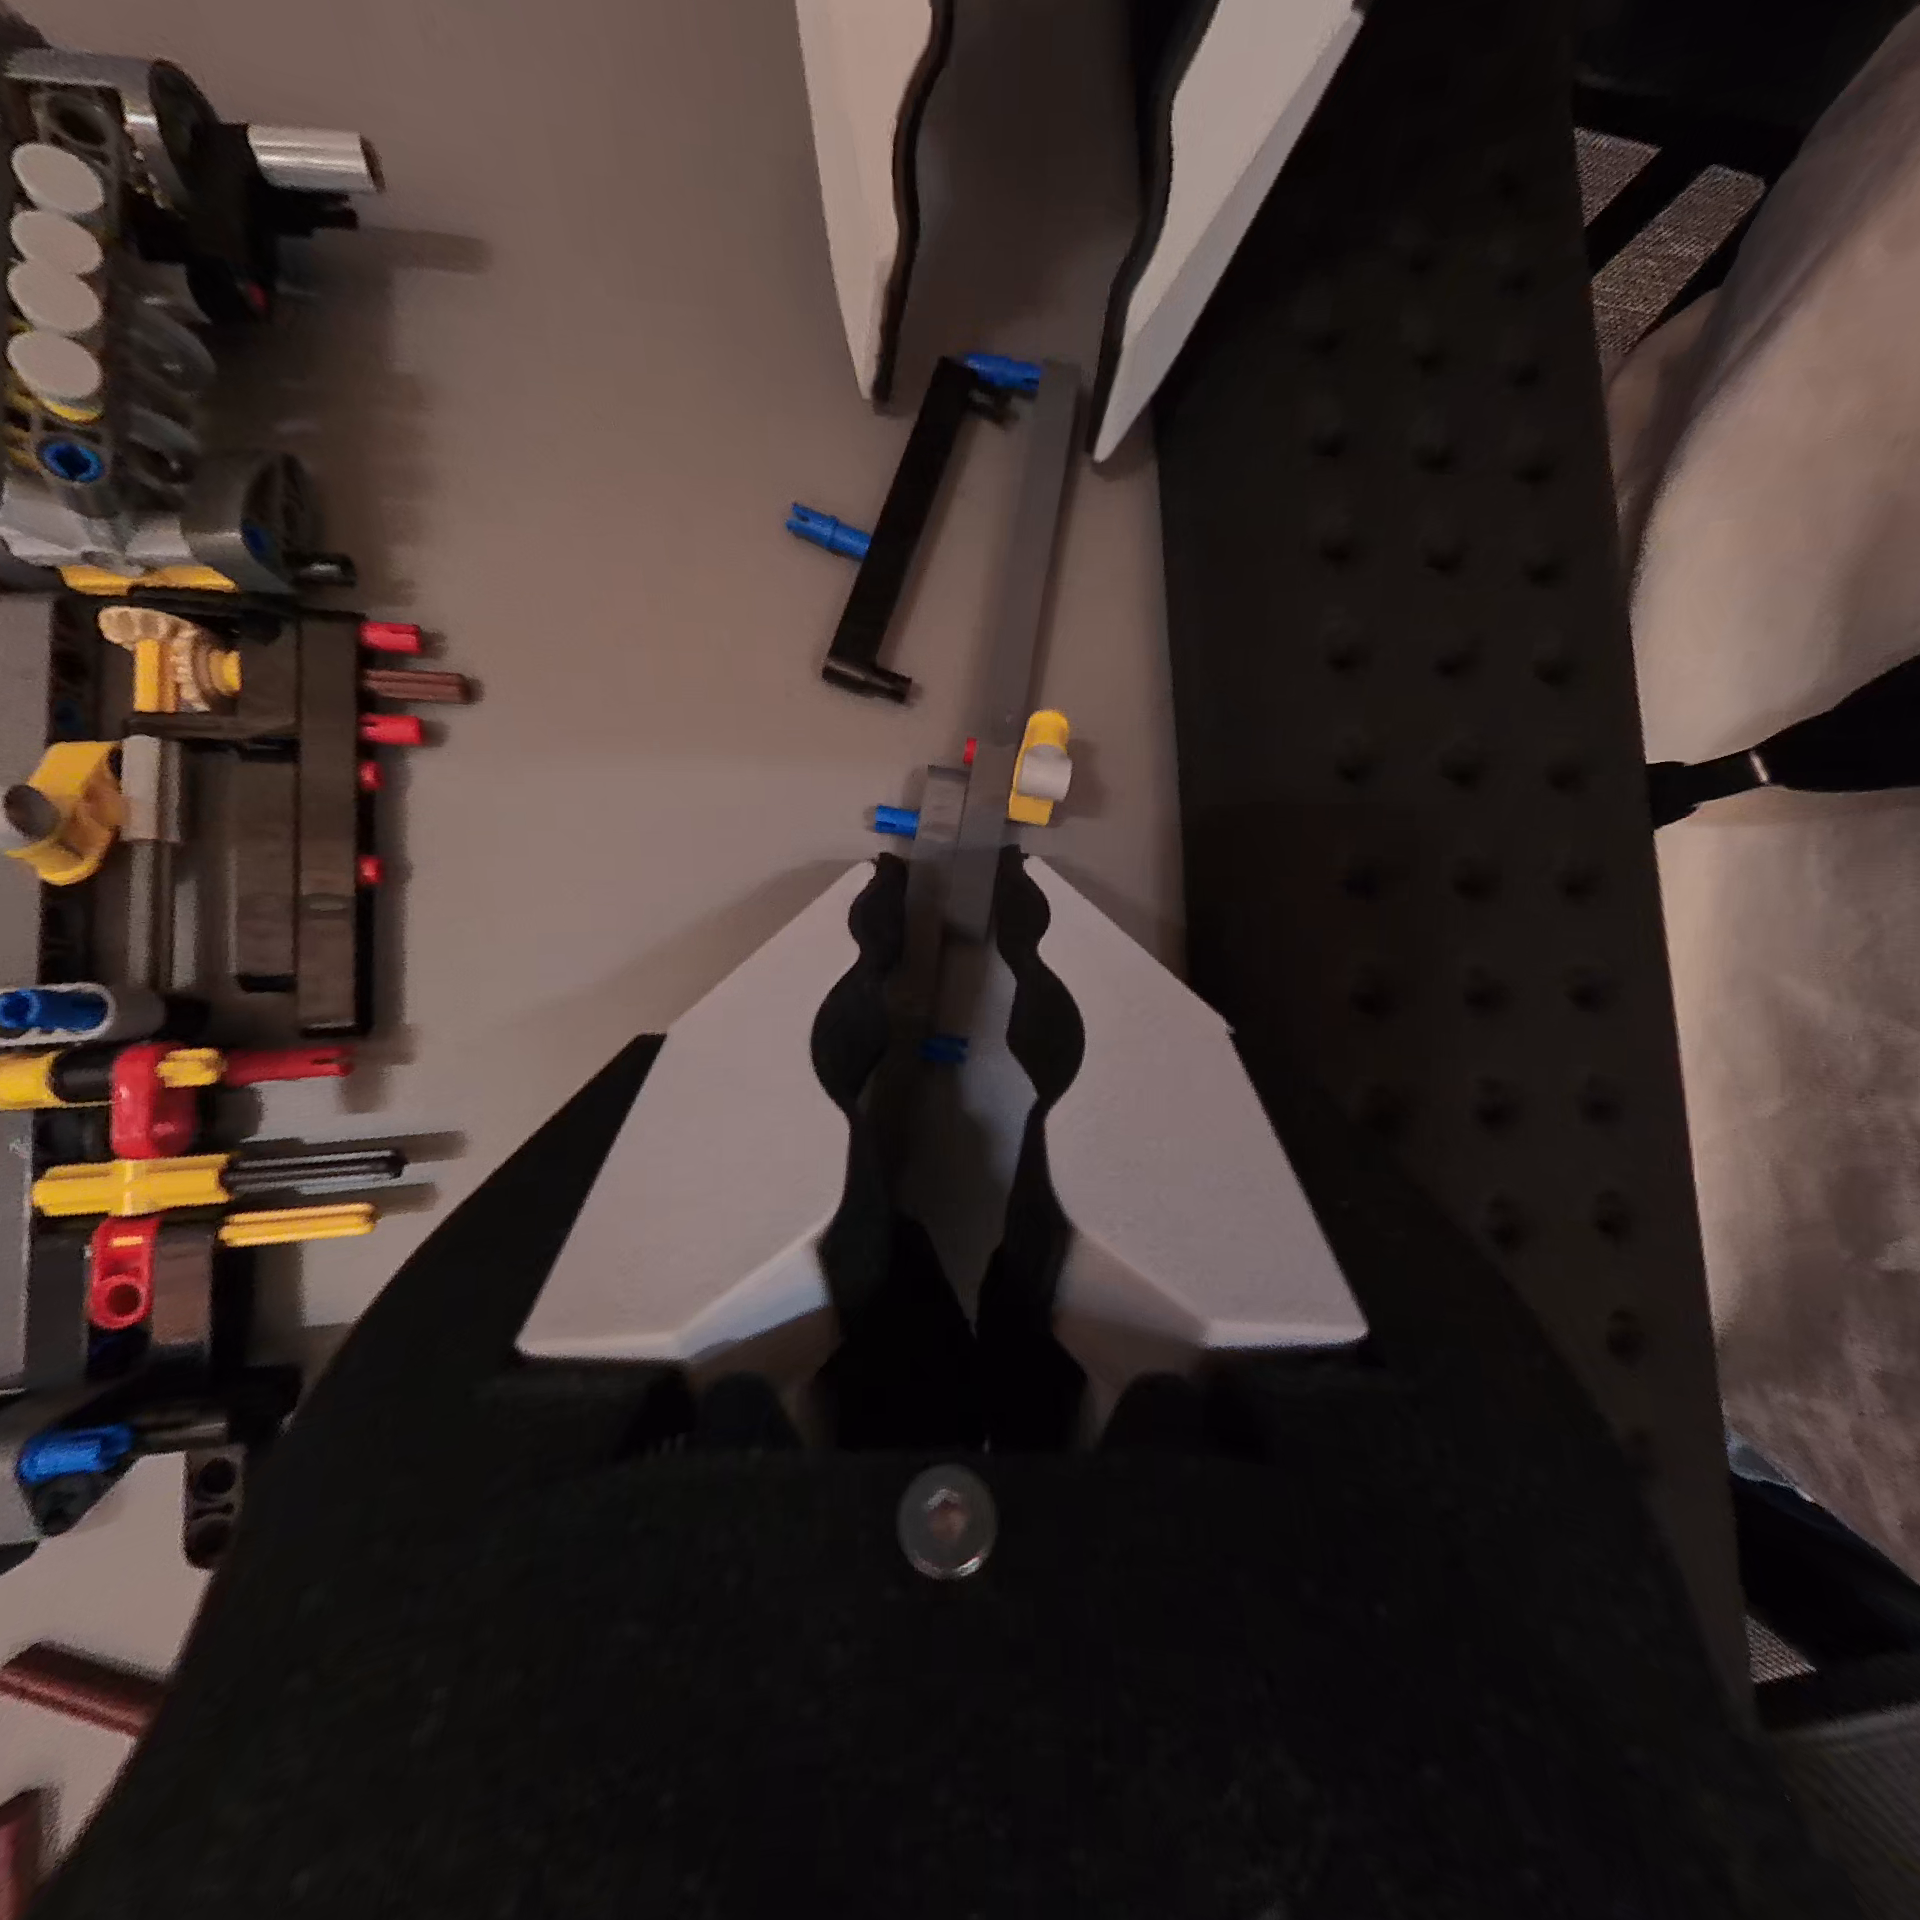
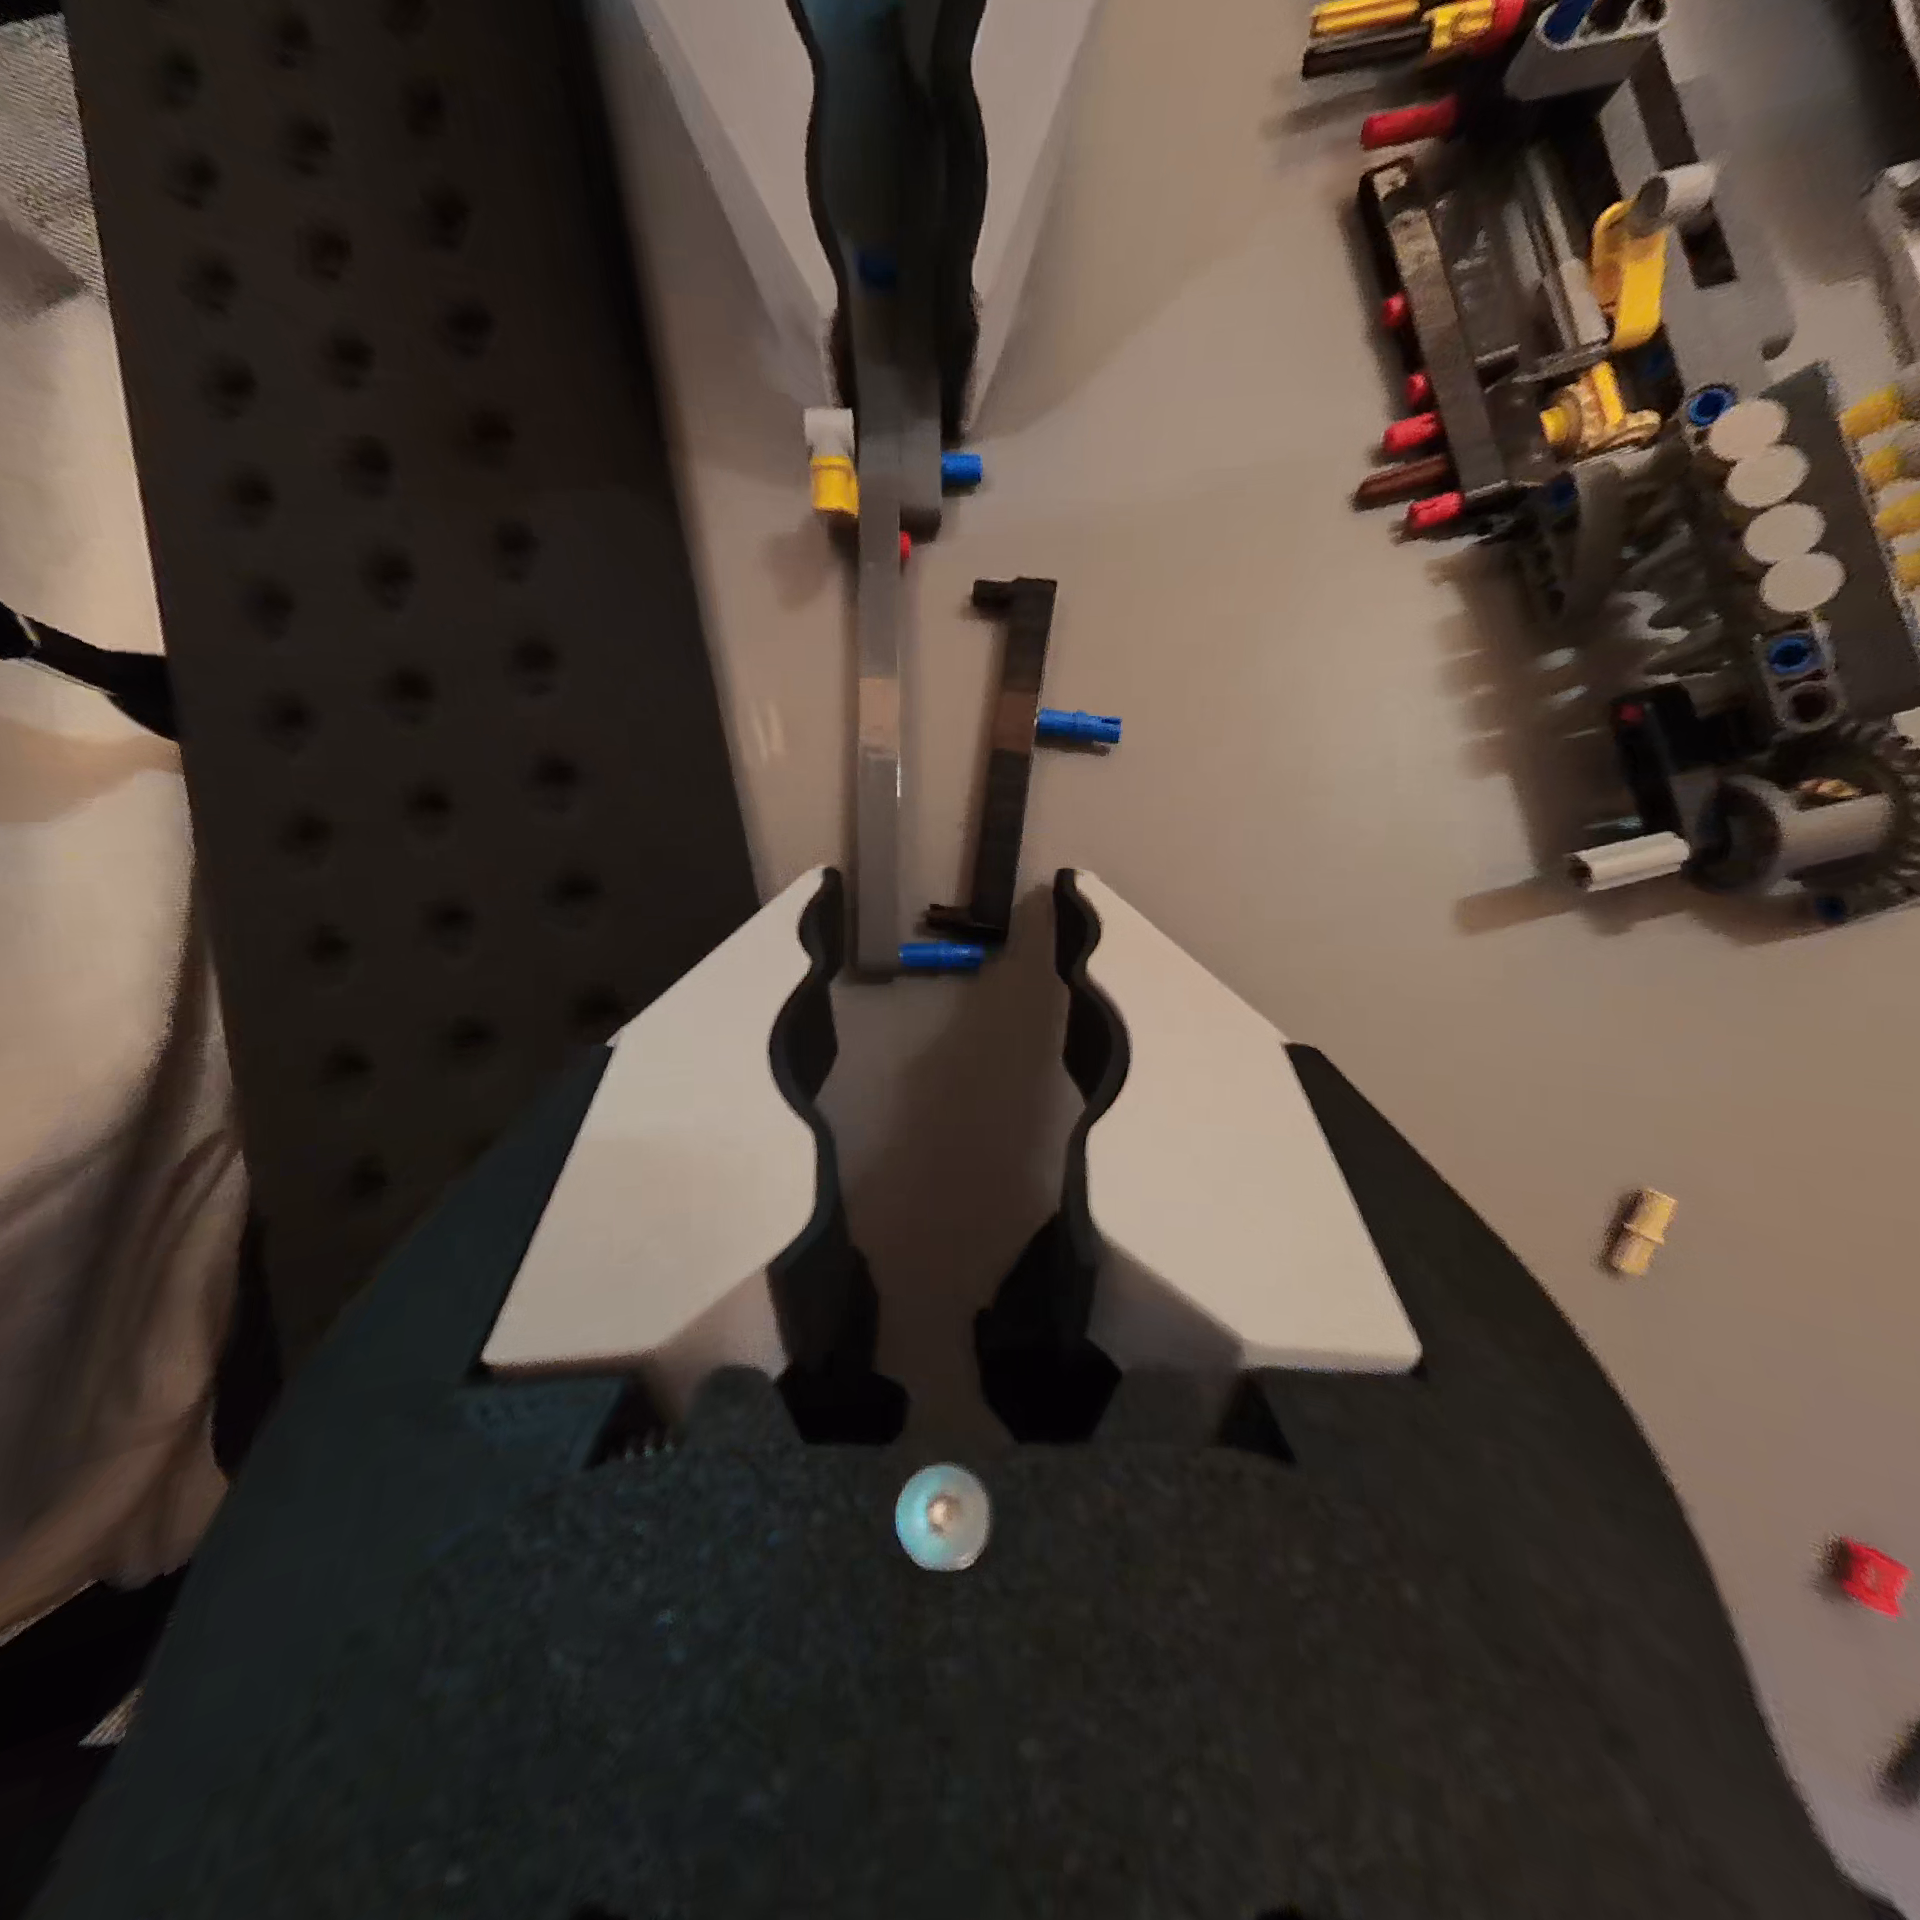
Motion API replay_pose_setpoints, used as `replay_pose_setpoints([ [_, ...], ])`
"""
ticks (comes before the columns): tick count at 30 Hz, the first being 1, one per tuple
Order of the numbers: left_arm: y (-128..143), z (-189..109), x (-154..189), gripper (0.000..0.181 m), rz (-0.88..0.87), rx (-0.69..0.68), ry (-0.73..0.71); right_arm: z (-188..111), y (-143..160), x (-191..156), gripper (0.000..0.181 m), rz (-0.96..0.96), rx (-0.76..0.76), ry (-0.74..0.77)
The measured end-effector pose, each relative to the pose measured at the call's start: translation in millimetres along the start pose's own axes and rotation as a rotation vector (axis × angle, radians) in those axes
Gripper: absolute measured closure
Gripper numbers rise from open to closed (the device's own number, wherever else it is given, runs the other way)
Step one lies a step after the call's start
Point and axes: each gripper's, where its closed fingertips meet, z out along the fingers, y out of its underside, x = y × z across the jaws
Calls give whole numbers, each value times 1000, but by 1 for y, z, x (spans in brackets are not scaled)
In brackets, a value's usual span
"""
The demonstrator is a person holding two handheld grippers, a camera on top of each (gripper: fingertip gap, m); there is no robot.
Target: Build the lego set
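Note:
My left gripper (image 1: 951,868) is shut on one end of a long grey beam (image 1: 1044,540) that carries blue pins and a yellow connector (image 1: 1039,769). The beam reaches across the white table to my right gripper (image 1: 987,410). In the right wrist view my right gripper (image 2: 940,883) is open, its jaws on either side of the beam's near end (image 2: 878,790) and its blue pin (image 2: 940,956). A black beam (image 2: 1013,748) with a blue pin (image 2: 1081,725) lies beside the grey one. The left gripper (image 2: 899,416) shows at the far end.
The large partly built model (image 1: 156,727) sits at the table's left in the left wrist view and shows at the right in the right wrist view (image 2: 1662,468). A black perforated strip (image 2: 395,582) runs along the table's edge. A tan pin (image 2: 1642,1231) and a red piece (image 2: 1870,1579) lie loose. Some 9 cm of space lies between my two pairs of fingers. My left tips are about 25 cm from the red piece (image 2: 1870,1579), my right tips only 20 cm.

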Motion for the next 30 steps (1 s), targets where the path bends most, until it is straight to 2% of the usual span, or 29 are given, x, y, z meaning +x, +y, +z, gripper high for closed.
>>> replay_pose_setpoints([
  [2, 0, 0, 0, 165, -8, 7, 9, 1, -1, -4, 144, 21, 16, -50],
  [4, -1, 0, 0, 165, -9, 17, 11, 2, 1, -3, 157, 19, 13, -60],
  [10, -1, 0, 0, 165, -7, 35, 15, 2, 1, -7, 159, -76, 36, -87],
  [14, -1, 0, 0, 164, 9, 32, 28, 2, 1, -6, 159, -65, 38, -120],
  [17, -5, 0, 3, 136, 69, 43, 15, 3, 0, -3, 159, -100, 29, -108],
  [21, -15, 5, 0, 124, 98, 59, -8, 6, -5, 3, 159, -124, 31, -111],
  [23, -15, 8, -4, 125, 83, 53, -8, 8, -8, 5, 159, -134, 47, -122],
  [27, -17, 10, -6, 141, 79, 60, -26, 10, -11, 9, 159, -136, 66, -138],
  [30, -15, 10, -11, 137, 89, 23, -77, 11, -13, 11, 160, -139, 62, -128],
])
